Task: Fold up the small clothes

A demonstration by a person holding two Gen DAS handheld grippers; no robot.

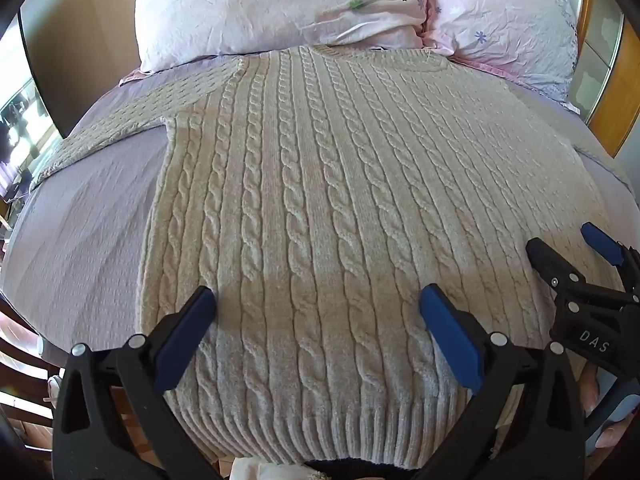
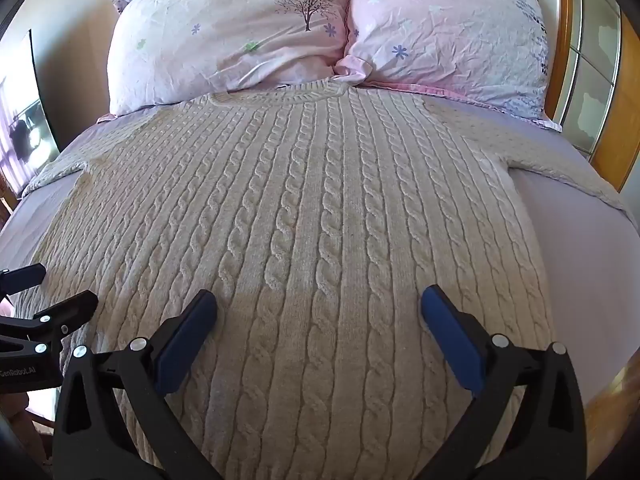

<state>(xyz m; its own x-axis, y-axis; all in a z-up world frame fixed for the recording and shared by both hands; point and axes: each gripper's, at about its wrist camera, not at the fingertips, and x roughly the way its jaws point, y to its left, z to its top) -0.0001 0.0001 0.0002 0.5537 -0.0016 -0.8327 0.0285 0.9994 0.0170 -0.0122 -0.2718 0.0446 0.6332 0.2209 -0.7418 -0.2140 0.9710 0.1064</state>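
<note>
Right up front is the ribbed hem of the cream cable-knit sweater (image 1: 316,208), which lies face-up and flat on the pale lilac quilted bedspread (image 1: 80,240), neckline up against the two crumpled pink floral pillows (image 2: 240,40). Both sleeves are spread out to the sides, so no fold looks started yet.

The left gripper (image 1: 318,308) hovers over the hem with its blue-padded black fingers spread wide, nothing in them. The right gripper (image 2: 319,308) is the same deal: jaws wide apart, empty, just over the lower body of the knit.

What I'd worry about: this thing is thick, chunky and stretchy, with raised rope cables and soft fuzzy yarn. Pinch only the top layer and the back stays on the bed, so the fold goes lopsided. Grab too deep and you might catch the bedspread too. The knit probably sags and drags when lifted, and a floppy sleeve could bunch underneath. Uneven pulls from the two sides would skew it.
</note>
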